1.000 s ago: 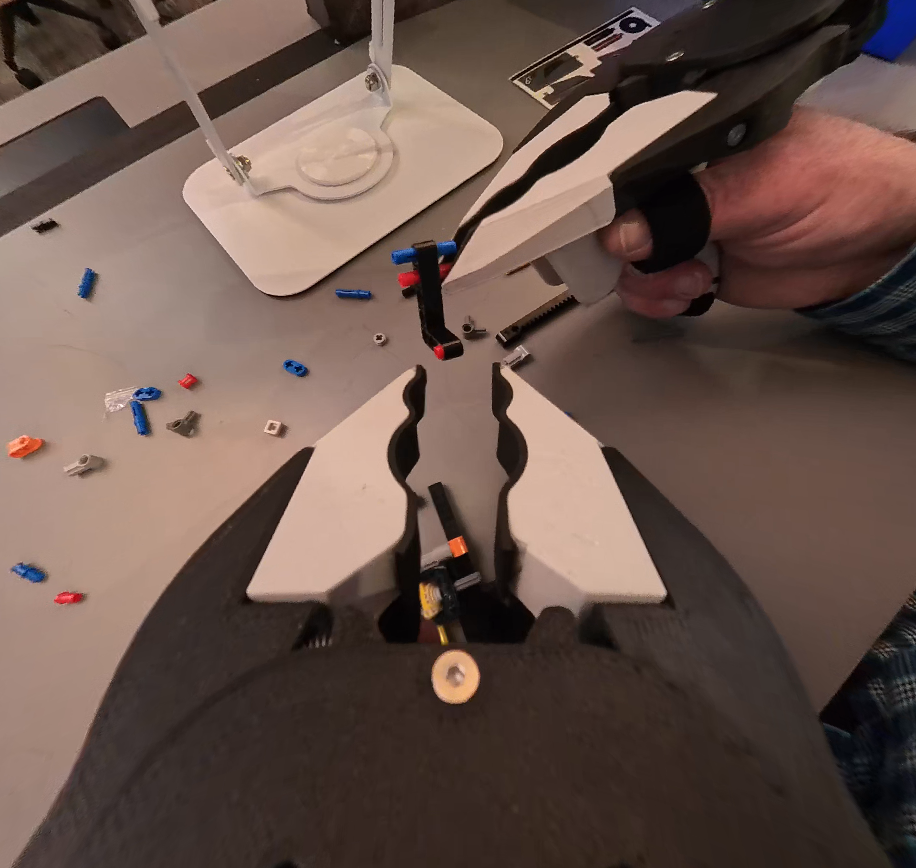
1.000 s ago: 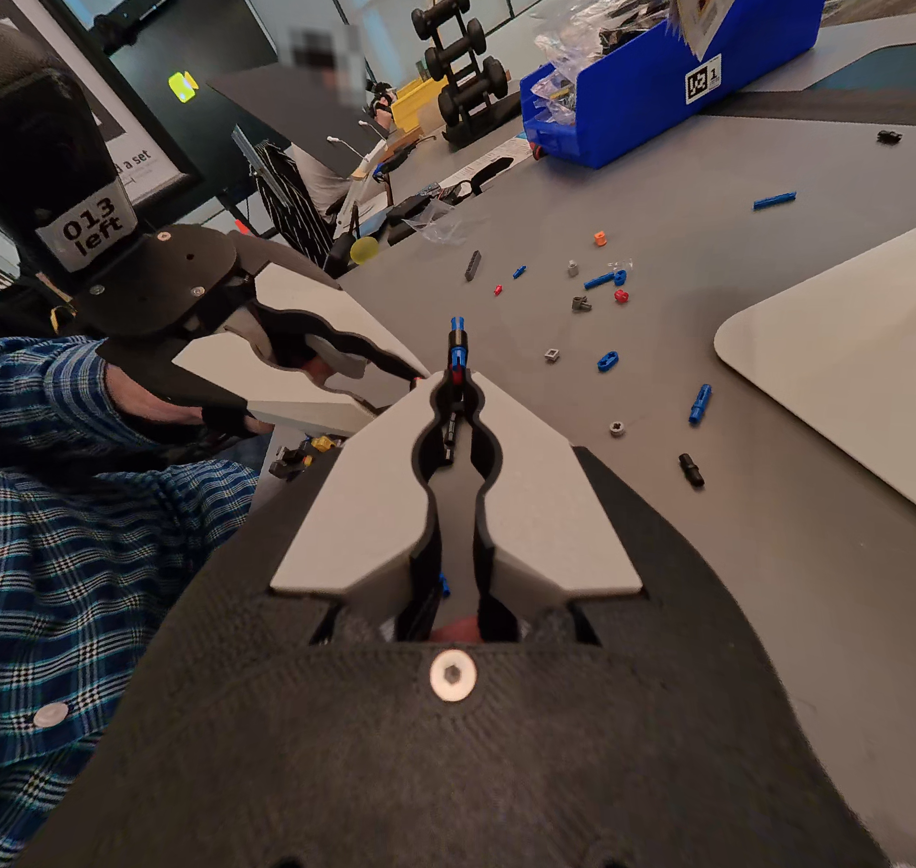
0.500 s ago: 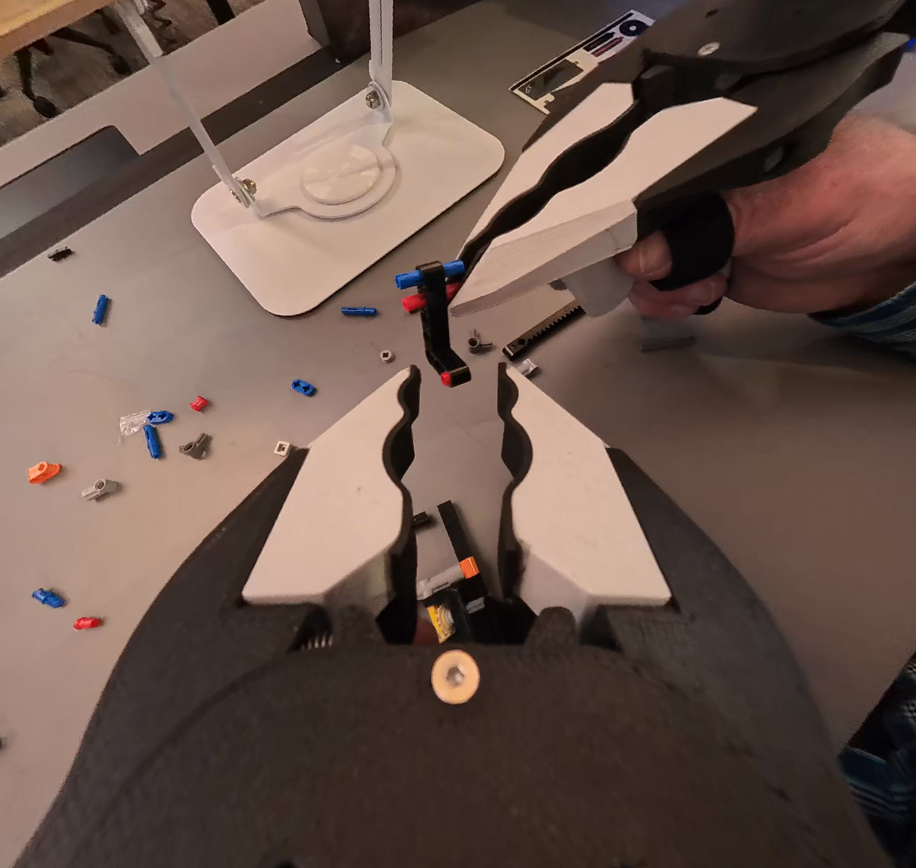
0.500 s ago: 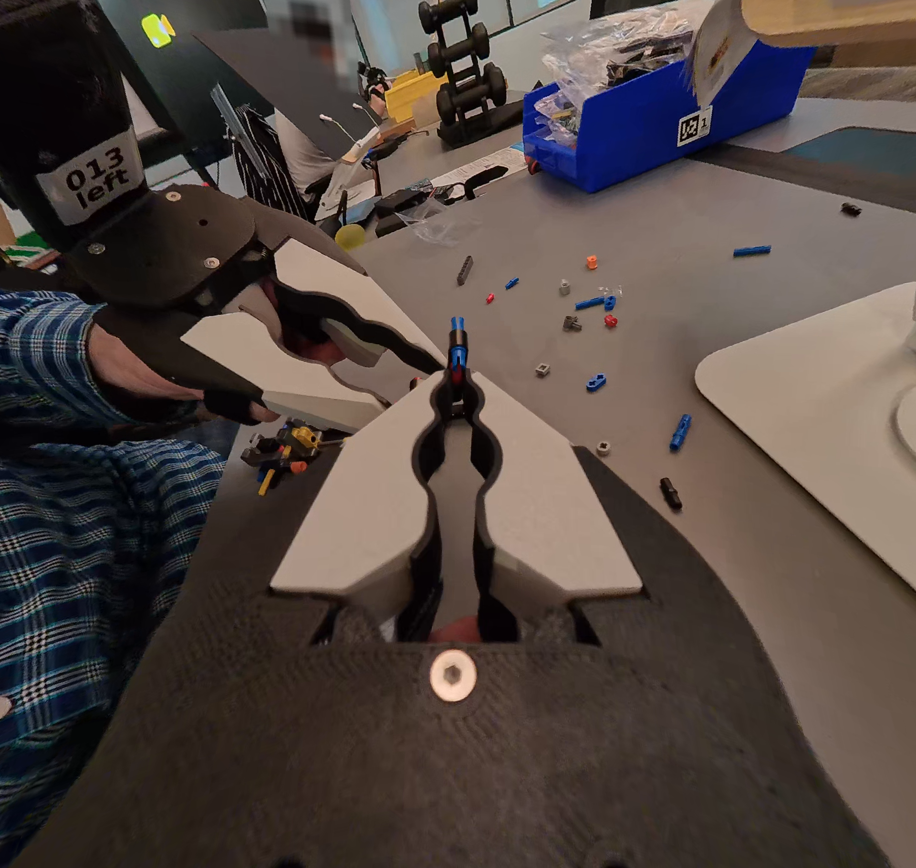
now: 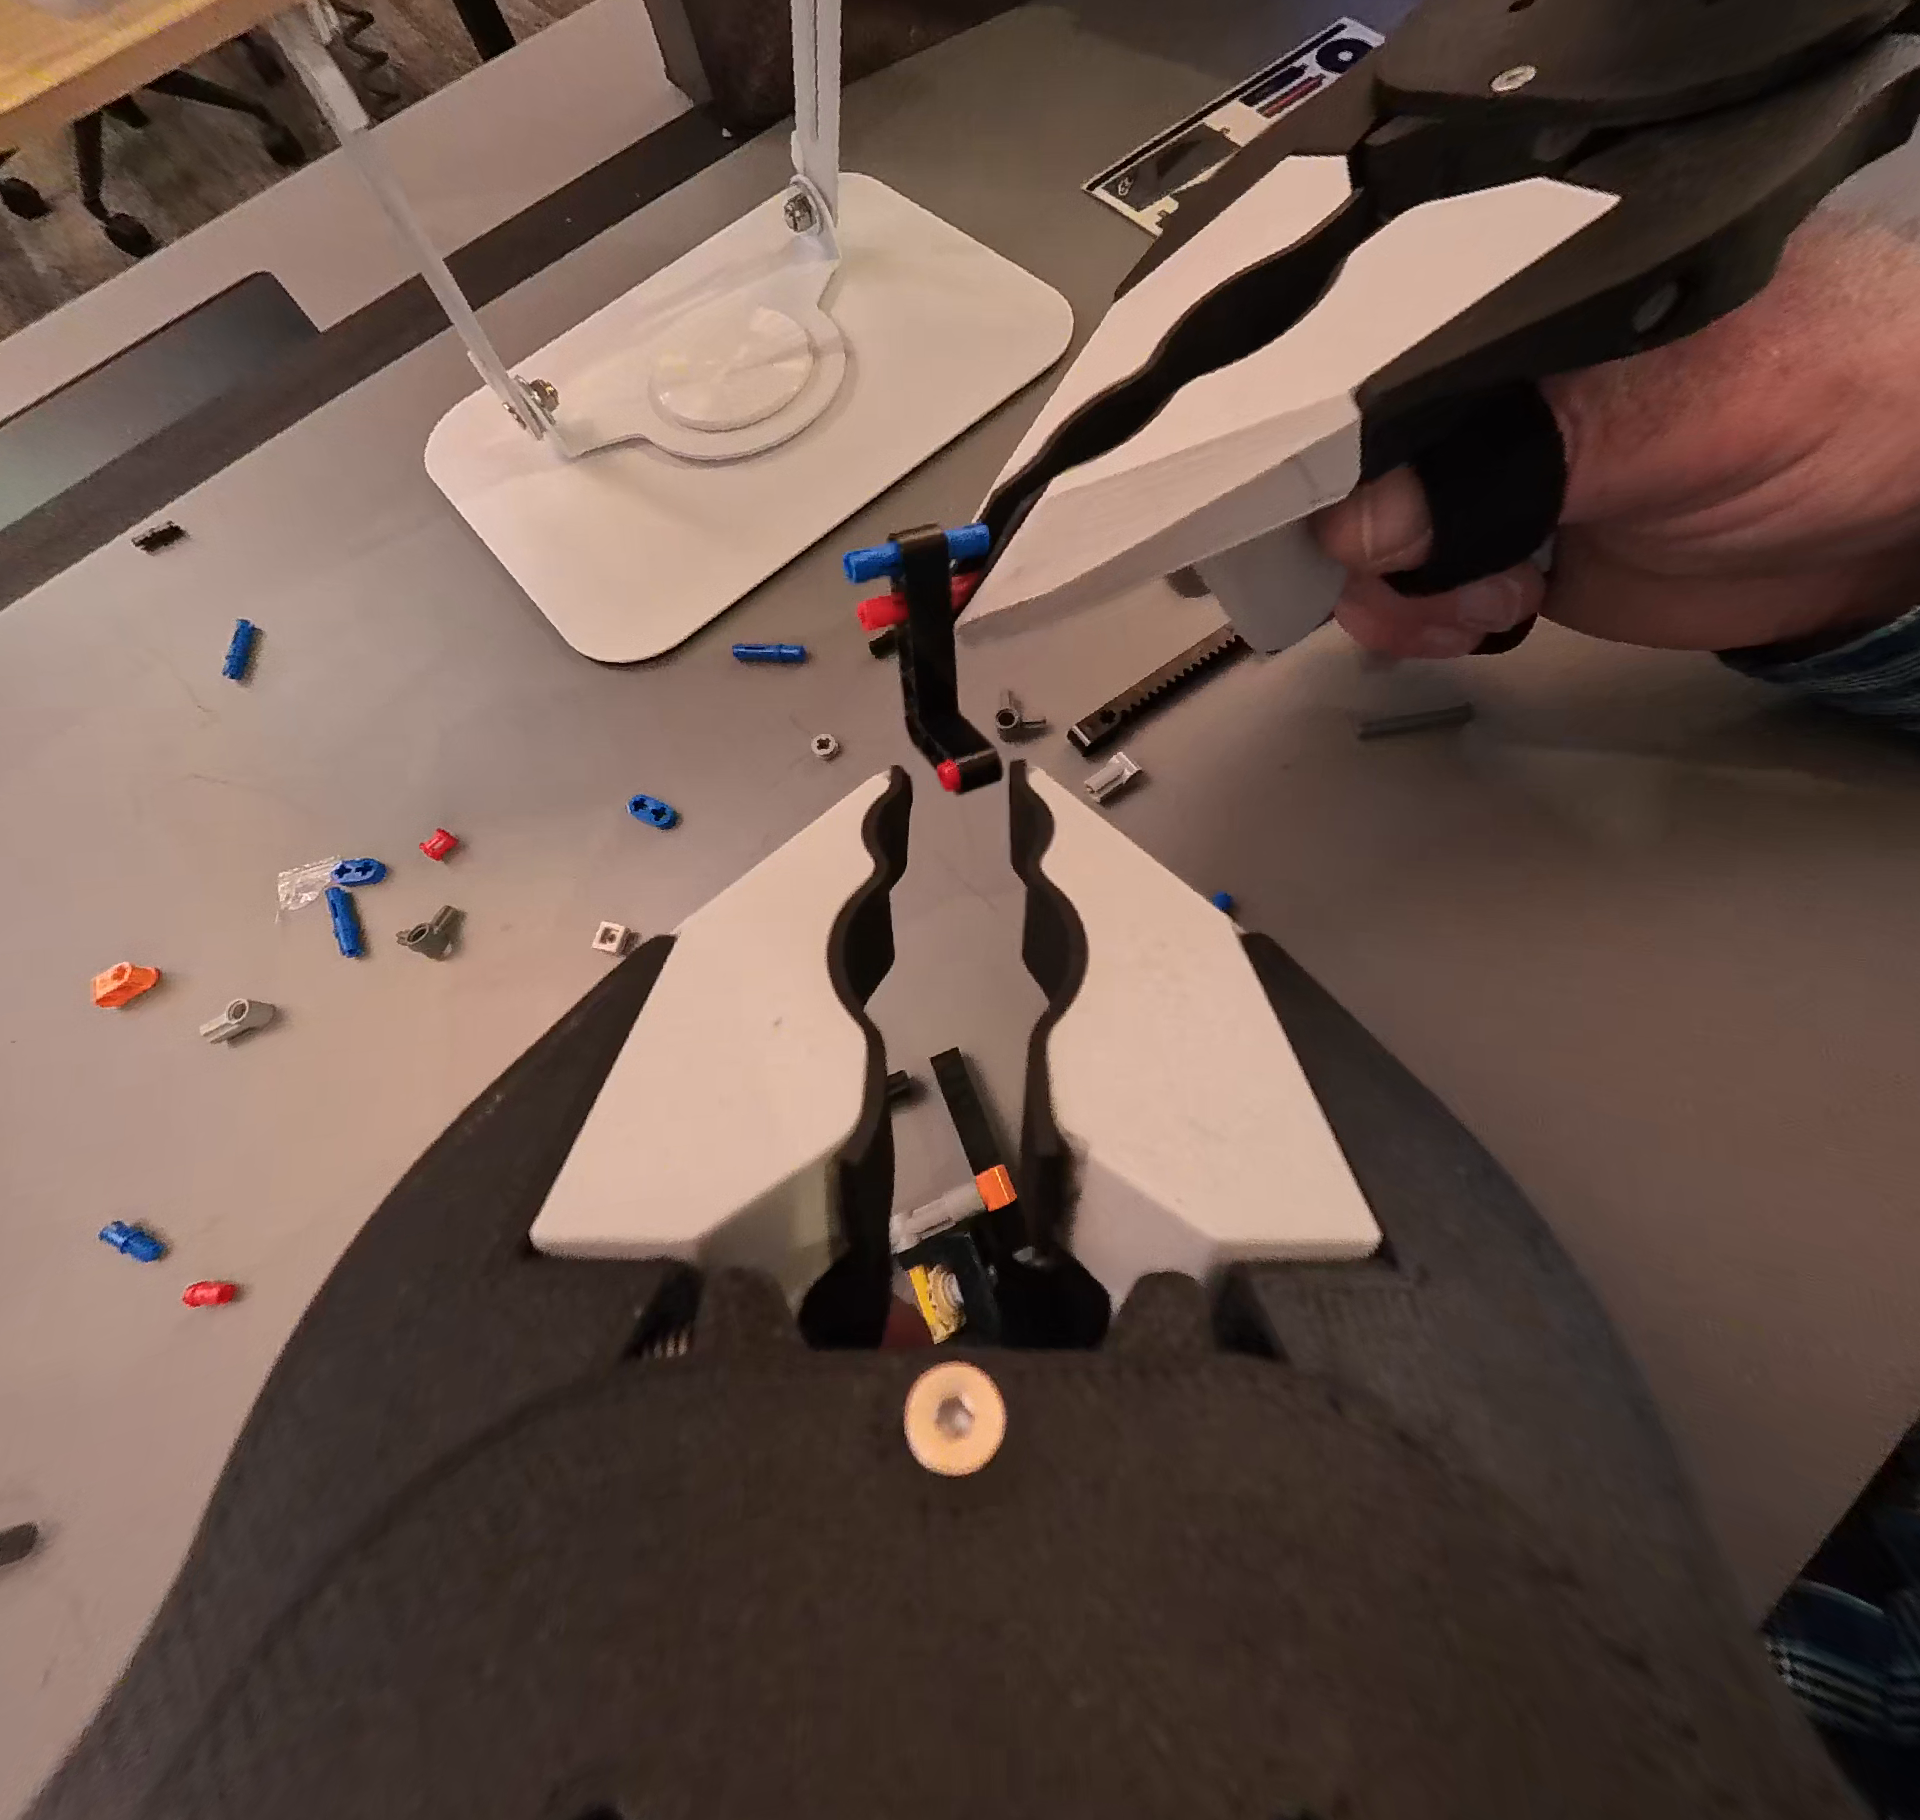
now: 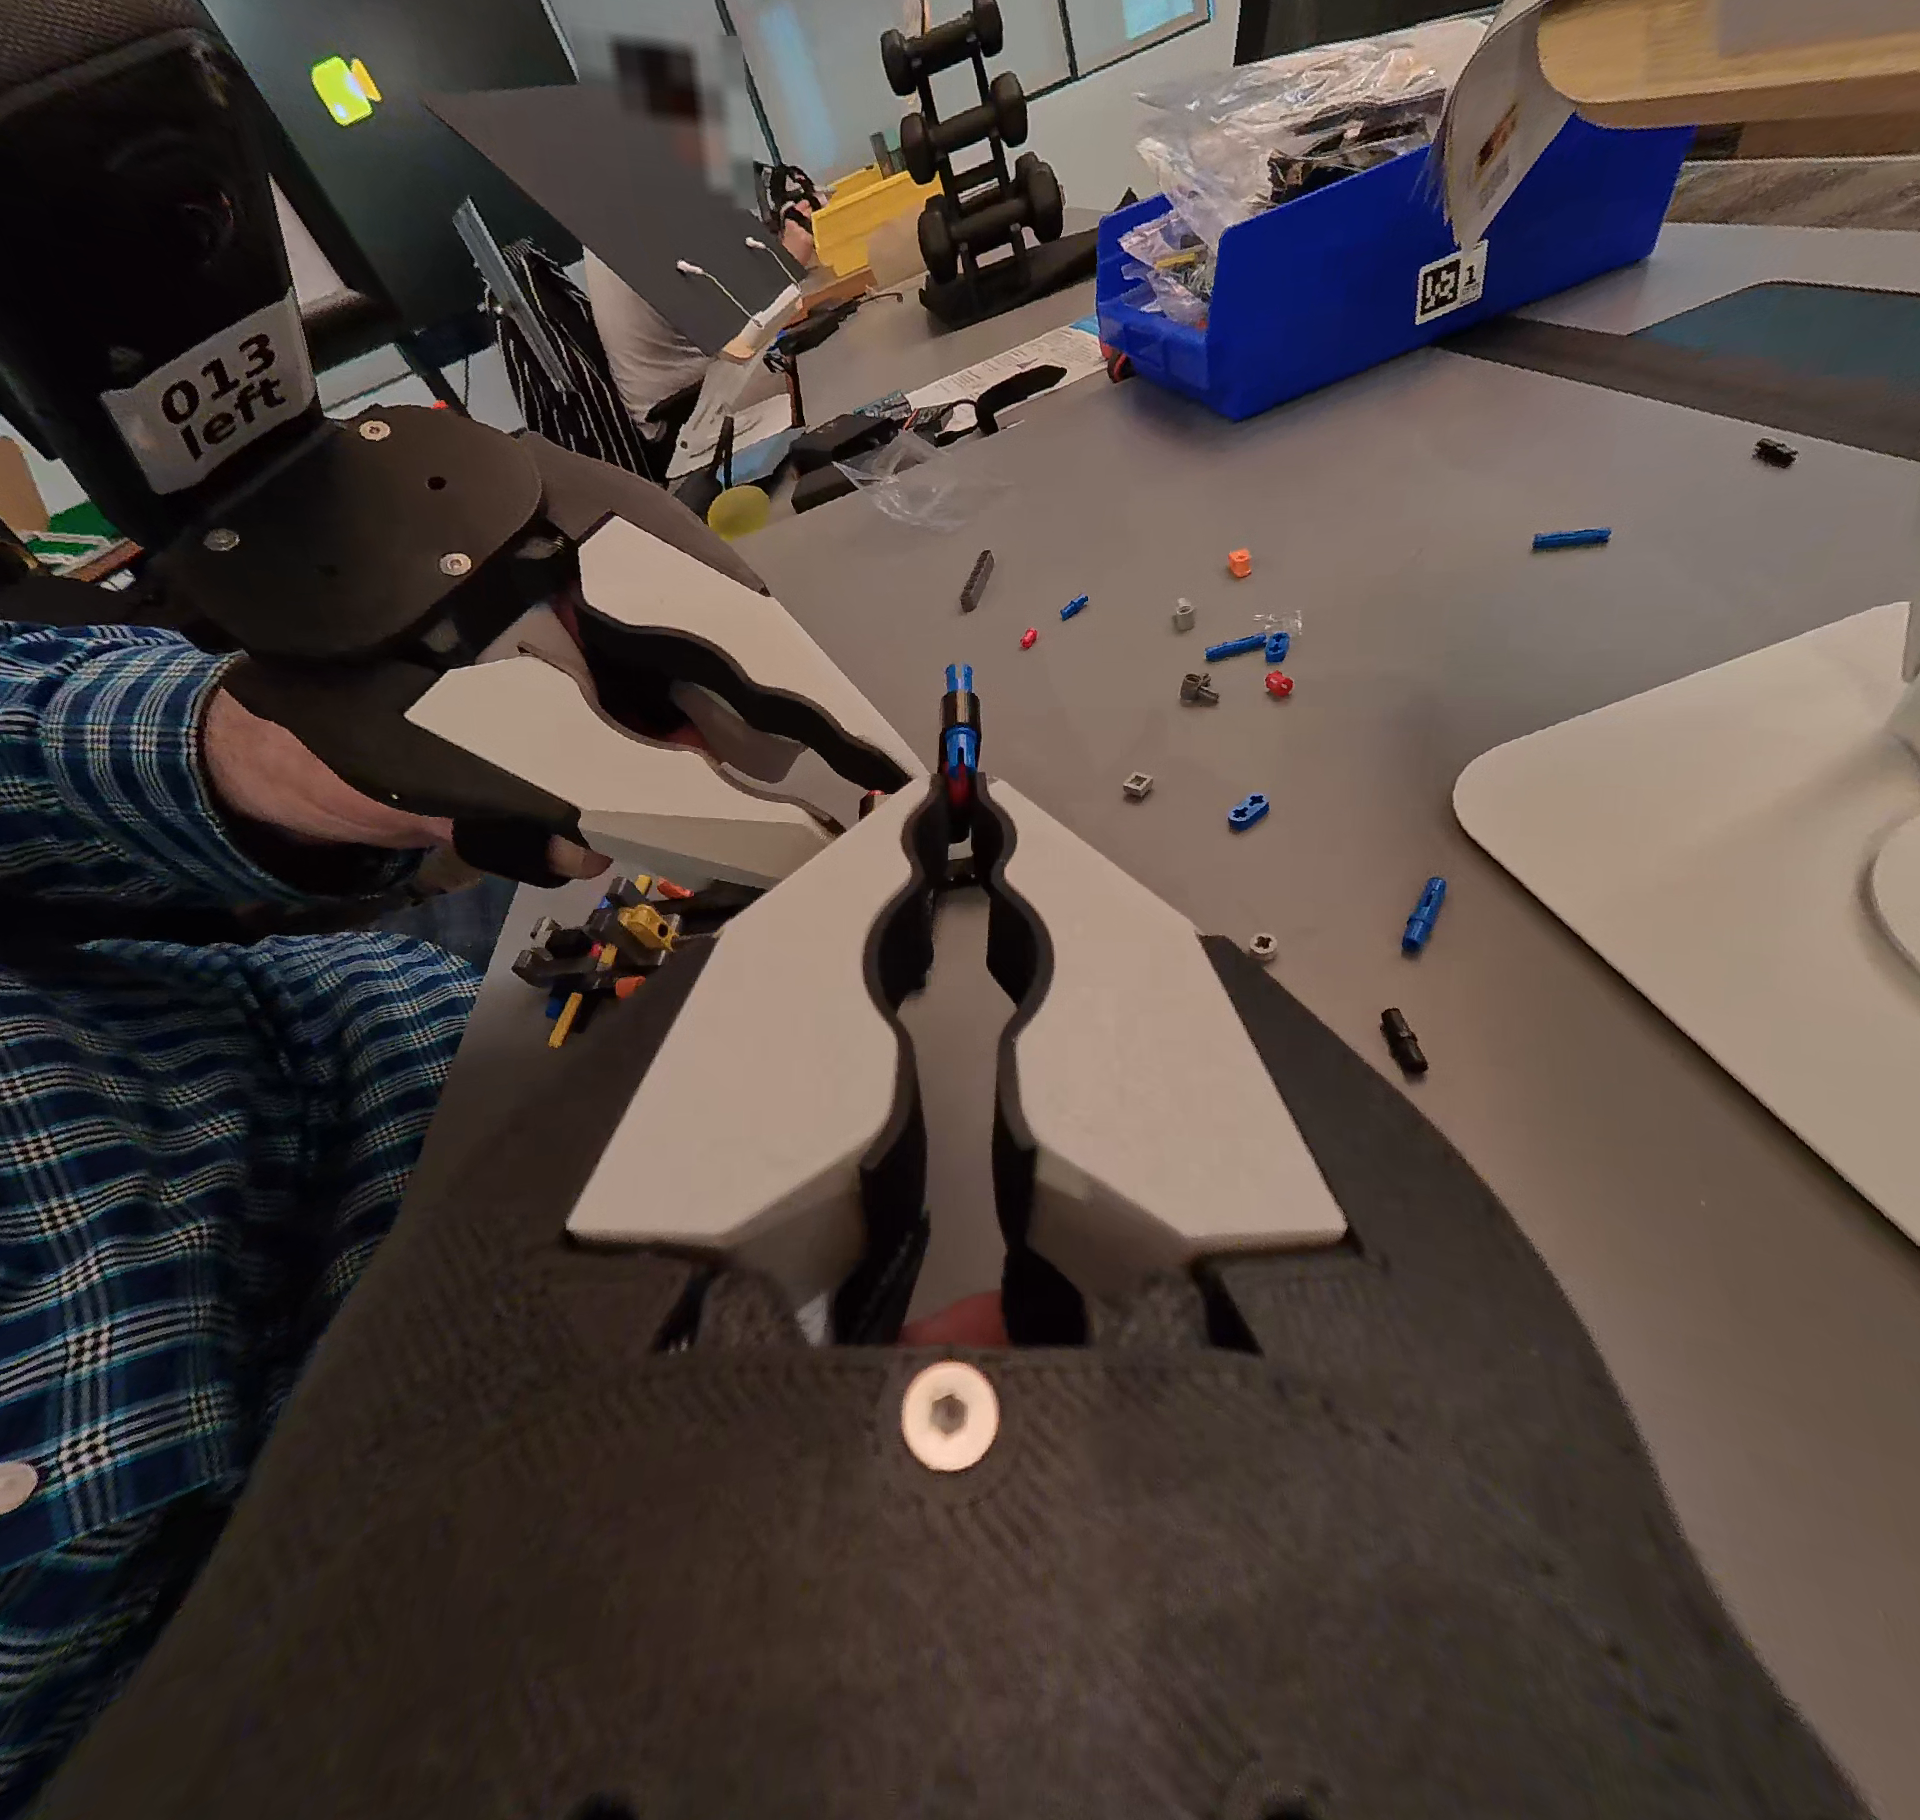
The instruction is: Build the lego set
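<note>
My right gripper (image 6: 956, 799) is shut on the upper part of a black bent lego beam (image 5: 928, 648) that carries blue and red pins, and holds it above the grey table (image 5: 1455, 991). A blue pin (image 6: 958, 700) sticks out past its tips. My left gripper (image 5: 956, 781) is open, with the beam's lower end and its red pin between its fingertips. It also shows in the right wrist view (image 6: 878, 799), coming in from the left. A partly built lego assembly (image 6: 613, 949) lies on the table under my left gripper.
Several loose blue, red, orange and grey pieces (image 5: 343, 897) lie scattered to the left. A black toothed rack (image 5: 1153, 690) lies under the right gripper. A white stand base (image 5: 748, 461) stands behind. A blue bin (image 6: 1351, 284) of bagged parts sits far back. Left and right tips are no more than a few centimetres apart.
My left gripper has come forward onto the beam's lower end and its jaws have narrowed. The right gripper keeps hold of the beam and has tilted slightly.
</note>
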### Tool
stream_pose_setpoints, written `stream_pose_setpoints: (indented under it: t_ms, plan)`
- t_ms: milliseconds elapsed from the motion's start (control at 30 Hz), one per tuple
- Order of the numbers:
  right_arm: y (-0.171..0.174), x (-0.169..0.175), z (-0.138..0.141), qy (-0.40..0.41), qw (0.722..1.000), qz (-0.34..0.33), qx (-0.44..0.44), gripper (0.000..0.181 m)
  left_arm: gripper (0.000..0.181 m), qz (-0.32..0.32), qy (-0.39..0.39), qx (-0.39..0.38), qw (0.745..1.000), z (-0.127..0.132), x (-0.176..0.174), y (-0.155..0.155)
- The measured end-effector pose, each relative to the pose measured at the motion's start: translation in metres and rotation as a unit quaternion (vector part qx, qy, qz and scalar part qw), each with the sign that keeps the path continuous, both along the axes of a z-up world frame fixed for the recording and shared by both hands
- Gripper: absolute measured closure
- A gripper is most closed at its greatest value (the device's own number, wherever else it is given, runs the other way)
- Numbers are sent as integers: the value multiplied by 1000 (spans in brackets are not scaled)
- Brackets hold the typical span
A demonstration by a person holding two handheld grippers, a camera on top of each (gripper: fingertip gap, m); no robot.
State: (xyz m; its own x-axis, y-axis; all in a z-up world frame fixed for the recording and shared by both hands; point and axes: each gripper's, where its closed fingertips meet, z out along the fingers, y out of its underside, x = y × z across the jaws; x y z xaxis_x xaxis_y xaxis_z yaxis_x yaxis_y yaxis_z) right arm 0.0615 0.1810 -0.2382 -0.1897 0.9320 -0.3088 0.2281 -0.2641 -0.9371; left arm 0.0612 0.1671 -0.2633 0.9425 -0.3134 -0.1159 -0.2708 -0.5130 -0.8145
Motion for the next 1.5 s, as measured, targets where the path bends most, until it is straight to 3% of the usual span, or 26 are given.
stream_pose_setpoints:
  t_ms: [33,1500]
  plan:
    - [0,0,0,1,1000,0,-3,181,163,1,-1,0,1000,0,-1,0]
    - [0,5,13,32,996,28,-75,181,156,-16,-23,27,999,13,3,-2]
